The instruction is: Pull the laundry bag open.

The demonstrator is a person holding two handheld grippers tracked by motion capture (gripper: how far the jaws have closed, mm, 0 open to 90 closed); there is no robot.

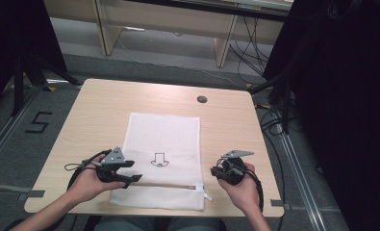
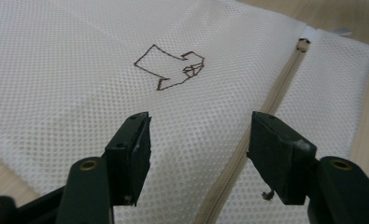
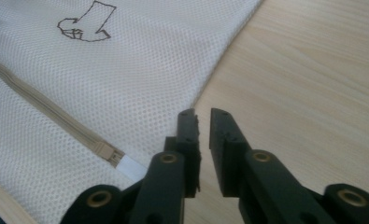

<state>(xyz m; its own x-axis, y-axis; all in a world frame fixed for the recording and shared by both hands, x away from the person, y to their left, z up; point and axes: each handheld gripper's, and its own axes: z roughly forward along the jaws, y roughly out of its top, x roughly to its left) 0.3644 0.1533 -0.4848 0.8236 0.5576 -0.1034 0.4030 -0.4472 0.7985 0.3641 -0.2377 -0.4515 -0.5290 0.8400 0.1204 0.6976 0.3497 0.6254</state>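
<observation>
A flat white mesh laundry bag with a beige zipper and a small drawn arrow-like mark [image 1: 162, 159] lies spread on the light wooden surface [image 1: 91, 110], between the two grippers. The left gripper [image 2: 198, 154], jaws wide apart, hangs over the bag's zipper [image 2: 271, 95]. The right gripper [image 3: 203, 140], jaws nearly together with nothing between them, sits just beside the bag's edge, near the zipper's end. The bag looks light, limp and snag-prone; a corner or the zipper seam seems the firmest place to pinch.

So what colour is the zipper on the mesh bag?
Beige; the zipper shows best in the left gripper view.
</observation>
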